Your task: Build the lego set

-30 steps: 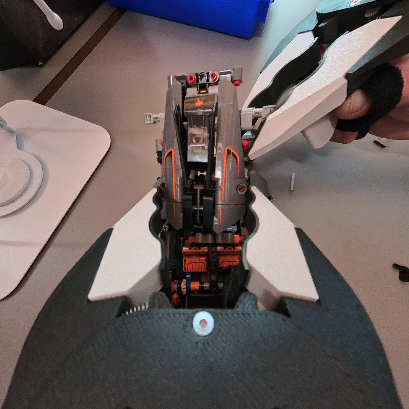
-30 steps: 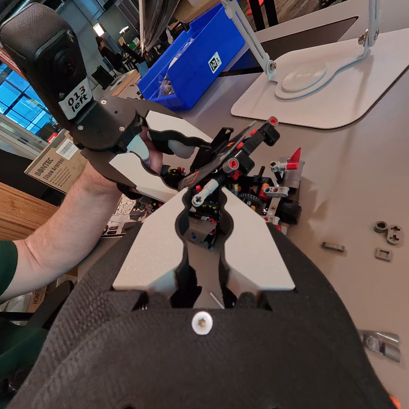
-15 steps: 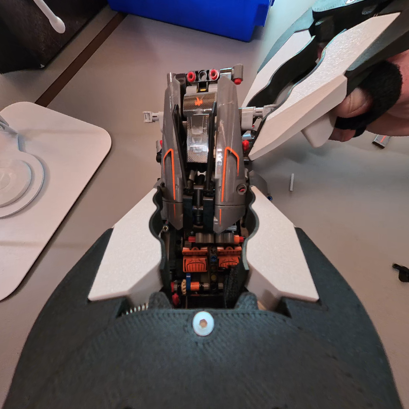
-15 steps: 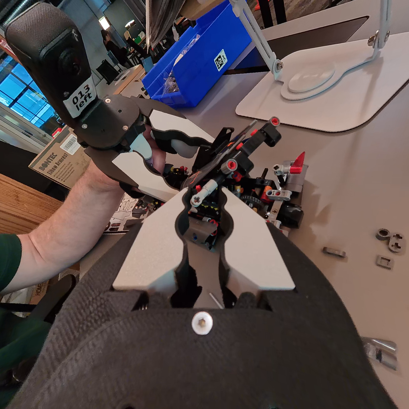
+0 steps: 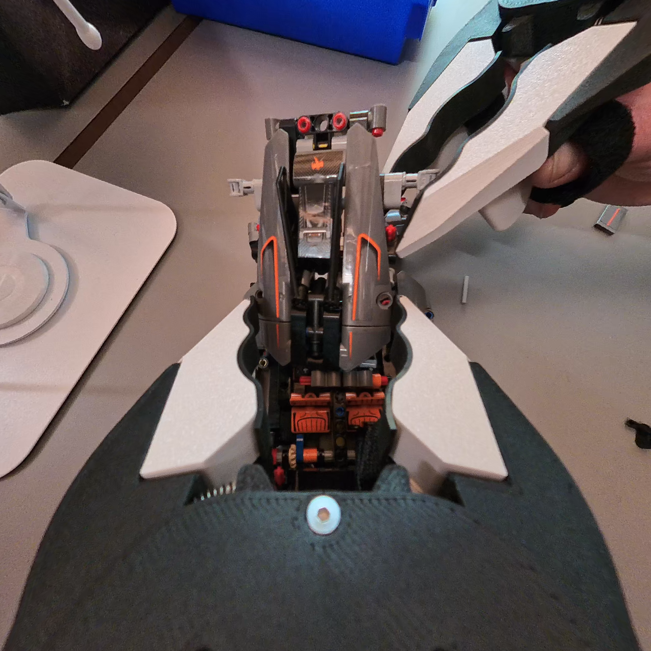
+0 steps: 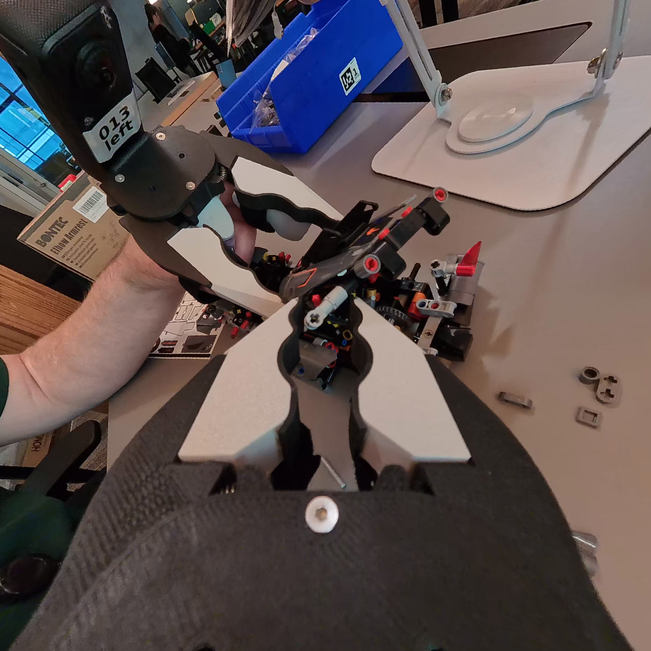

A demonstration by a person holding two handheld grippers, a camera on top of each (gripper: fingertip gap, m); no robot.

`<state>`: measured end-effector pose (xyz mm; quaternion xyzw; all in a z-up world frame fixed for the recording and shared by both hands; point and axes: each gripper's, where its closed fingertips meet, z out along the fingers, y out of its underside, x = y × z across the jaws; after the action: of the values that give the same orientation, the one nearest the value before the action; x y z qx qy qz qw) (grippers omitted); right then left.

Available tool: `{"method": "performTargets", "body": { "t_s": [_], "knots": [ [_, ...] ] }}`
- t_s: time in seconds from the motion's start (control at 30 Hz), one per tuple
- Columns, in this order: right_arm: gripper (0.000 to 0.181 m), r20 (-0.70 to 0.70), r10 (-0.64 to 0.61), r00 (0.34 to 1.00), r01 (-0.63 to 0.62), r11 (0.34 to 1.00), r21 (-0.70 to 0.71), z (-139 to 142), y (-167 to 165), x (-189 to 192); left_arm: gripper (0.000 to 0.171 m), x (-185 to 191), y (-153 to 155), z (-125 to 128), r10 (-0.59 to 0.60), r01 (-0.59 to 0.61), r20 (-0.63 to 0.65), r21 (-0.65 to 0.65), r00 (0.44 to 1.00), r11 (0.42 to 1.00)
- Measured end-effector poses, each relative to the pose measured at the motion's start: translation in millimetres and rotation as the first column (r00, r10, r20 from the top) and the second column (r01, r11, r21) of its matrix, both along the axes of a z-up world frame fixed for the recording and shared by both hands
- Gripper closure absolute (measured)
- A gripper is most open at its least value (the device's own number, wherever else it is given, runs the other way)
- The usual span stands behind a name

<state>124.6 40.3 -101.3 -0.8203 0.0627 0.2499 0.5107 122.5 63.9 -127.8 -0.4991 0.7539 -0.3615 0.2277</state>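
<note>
Gripping the grey-and-orange Lego vehicle (image 5: 322, 267) across its width, the left gripper (image 5: 324, 317) holds it above the table, long axis running far. The right gripper (image 6: 326, 317), narrowed around a light grey axle pin (image 6: 329, 303) on the model's right side, is the nearer tool; contact is unclear.

A shared open-plan workspace, office or lab-like.

A wide grey table (image 6: 528, 281) carries a blue parts bin (image 6: 317, 81) toward its far edge and the white base of a stand (image 6: 510, 141) beside it. Behind it are more desks, dark chairs, a distant person (image 6: 158, 24) and large windows (image 6: 17, 134); a cardboard box (image 6: 70, 229) sits off the left edge.
</note>
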Motion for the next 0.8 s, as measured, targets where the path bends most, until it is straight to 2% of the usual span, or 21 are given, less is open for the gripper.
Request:
{"method": "performTargets", "body": {
  "t_s": [0.4,0.8],
  "knots": [
    [0.157,0.012,0.022,1.000,-0.022,1.000,0.000,-0.3,0.2,-0.6,0.098,-0.2,0.1,-0.1,0.000,0.000,-0.002,-0.003,1.000,1.000],
    [0.159,0.140,0.066,0.988,-0.063,0.998,-0.026,-7.8,-3.1,-0.1,0.099,-0.3,-1.2,0.5,-0.008,0.008,0.000,-0.011,1.000,1.000]
  ]
}}
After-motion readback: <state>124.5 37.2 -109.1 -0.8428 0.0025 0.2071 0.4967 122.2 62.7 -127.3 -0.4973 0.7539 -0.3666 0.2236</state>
